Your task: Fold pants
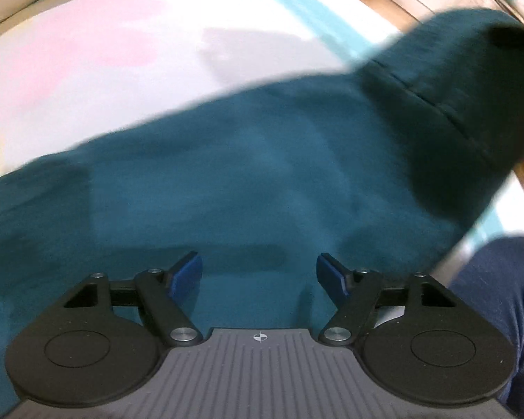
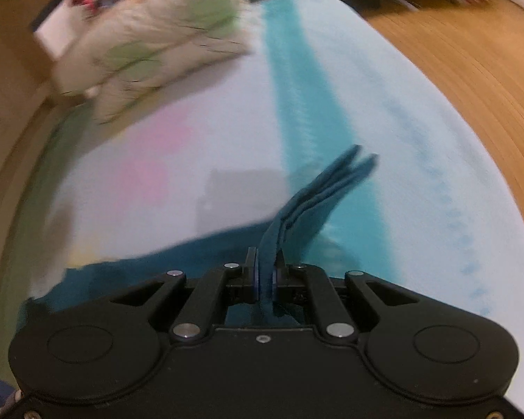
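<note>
Between the right tool's [image 2: 266,276] pressed jaws we pinch a layered edge of the teal pants [image 1: 248,181], which spread beneath our left tool [image 1: 258,274], jaws spread and empty. With so shallow a pinch, we judge the layers may slip free.

No readable words or numbers

The only sign I see is a small white crosshair mark [image 1: 260,337] on the grey ribbed body of my left hand-held gripper [image 1: 258,276]; everything else is too blurred to read.
</note>
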A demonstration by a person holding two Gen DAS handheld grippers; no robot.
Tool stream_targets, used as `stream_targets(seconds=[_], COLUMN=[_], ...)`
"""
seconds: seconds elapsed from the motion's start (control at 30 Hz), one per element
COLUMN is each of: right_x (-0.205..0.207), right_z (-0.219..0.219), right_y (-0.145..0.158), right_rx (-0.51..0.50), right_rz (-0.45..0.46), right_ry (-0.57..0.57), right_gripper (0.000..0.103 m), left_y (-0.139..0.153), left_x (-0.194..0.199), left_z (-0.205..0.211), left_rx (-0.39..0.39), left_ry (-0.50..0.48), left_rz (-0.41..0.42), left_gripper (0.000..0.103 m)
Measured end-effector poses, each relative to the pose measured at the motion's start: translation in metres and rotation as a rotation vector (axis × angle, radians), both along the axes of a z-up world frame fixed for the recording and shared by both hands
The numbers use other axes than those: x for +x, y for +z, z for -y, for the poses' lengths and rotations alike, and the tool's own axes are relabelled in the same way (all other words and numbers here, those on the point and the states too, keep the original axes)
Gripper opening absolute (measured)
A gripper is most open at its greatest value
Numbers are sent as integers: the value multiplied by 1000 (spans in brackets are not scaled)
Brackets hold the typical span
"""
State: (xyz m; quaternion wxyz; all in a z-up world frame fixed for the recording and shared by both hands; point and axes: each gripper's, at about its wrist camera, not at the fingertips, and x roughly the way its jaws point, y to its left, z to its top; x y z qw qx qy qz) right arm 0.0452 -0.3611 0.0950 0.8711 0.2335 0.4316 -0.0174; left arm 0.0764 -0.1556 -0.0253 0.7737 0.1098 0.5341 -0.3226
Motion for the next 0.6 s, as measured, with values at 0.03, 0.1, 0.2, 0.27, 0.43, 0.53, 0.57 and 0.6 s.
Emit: stream_targets(seconds=[0.03,0.1,0.2,0.27,0.43,0.53,0.57,0.6], right_x=[6,18,39,53,81,93,96,97], right_z=[-14,-45,-97,-135,-219,-262,-275,-284], right_y=[8,21,28,24,-16,-62,-82,-98], right_rx=[-1,1,20,50,79,110,128,137], right_rz=[16,42,59,62,20,-46,-83,-113], right_ry=[26,79,171,241,374,421,425,428], right_gripper=[13,13,13,13,13,13,14,14], left_y=[5,18,35,45,63,65,62,58], left_x=[8,24,44,54,60,60,59,63], left_z=[-15,-50,-102,-133,-188,-215,-218,-218], left_rx=[-8,-34,-58,-78,-131,-143,-146,-149], left_ry=[44,142,294,395,556,613,634,649], left_rz=[-4,-11,-1,3,32,53,48,40], left_gripper=[71,70,70,70,70,70,70,70])
